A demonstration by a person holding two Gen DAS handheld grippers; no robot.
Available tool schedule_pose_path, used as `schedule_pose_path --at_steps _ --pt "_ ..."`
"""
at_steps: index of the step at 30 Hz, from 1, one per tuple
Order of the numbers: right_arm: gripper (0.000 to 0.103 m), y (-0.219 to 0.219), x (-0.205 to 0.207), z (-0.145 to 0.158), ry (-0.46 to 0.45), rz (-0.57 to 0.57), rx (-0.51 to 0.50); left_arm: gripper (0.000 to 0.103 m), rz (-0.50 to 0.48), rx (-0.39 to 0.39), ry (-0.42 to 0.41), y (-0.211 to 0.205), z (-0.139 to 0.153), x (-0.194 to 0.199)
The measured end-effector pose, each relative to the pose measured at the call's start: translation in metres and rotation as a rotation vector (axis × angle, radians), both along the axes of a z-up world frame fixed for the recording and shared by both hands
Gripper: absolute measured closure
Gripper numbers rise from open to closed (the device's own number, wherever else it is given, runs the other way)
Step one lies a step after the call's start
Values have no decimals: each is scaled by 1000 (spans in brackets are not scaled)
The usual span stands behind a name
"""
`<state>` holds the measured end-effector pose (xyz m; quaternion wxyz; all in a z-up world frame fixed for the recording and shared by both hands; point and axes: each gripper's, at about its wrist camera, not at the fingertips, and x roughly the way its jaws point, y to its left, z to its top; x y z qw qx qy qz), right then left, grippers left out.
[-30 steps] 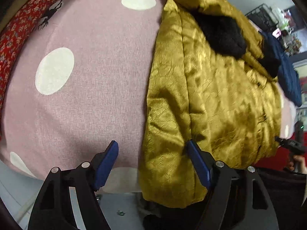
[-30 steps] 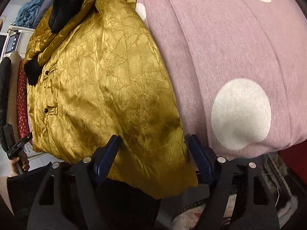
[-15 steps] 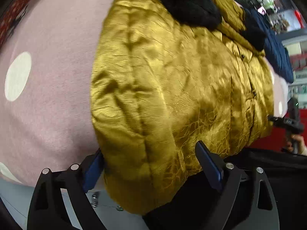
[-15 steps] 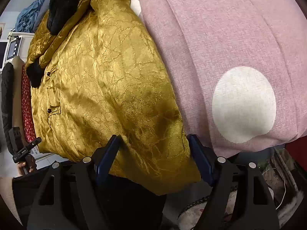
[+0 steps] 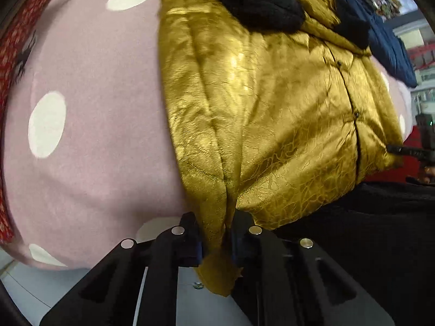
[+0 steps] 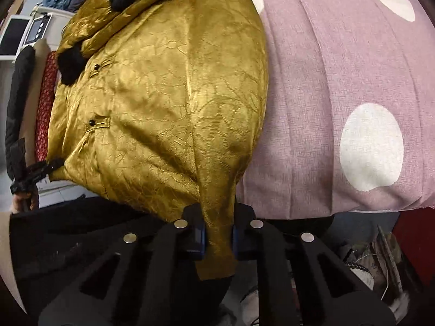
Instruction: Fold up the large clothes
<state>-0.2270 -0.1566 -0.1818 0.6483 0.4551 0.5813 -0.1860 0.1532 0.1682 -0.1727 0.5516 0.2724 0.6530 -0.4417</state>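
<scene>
Left tool [image 5: 216, 240]: I have its jaws closing on a bunched corner of the gold jacket [image 5: 272, 114], pads pressed to the fabric on both sides, a tuft of hem poking out below them
Right tool [image 6: 217, 240]: jaws closing the same way on the jacket's other near corner, cloth pinched between the blue pads, a flap hanging under the grip
Jacket position: I see it lying on the pink polka-dot cloth [image 6: 339, 68] that covers the table, near edge drawn toward me and gathered into both tools
Jacket detail: shiny crinkled gold fabric, small dark buttons [image 6: 92, 121] along the front, black furry trim [image 5: 258, 2] at the far end
Pink cloth: bare to the left of the jacket in the left view, to the right in the right view
Behind the jacket: a dark blue garment [image 5: 388, 40] lies just past it
Edge of surface: a red patterned cloth [image 5: 16, 40] runs along the far left side
Person: dark clothing [image 5: 367, 231] fills the space below the jacket's near hem
</scene>
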Motion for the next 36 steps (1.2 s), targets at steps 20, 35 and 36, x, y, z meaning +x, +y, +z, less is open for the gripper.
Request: schedule_pose_path --at_steps 20,35,36 --pt "92 4 18 17 -115 -30 93 90 148 -113 24 -25 37 19" --pt "92 -118 57 83 -354 -285 -71 90 344 -354 -97 -95 100 111" --pt "92 -129 56 86 -361 -312 -84 90 350 -360 -102 -96 103 120"
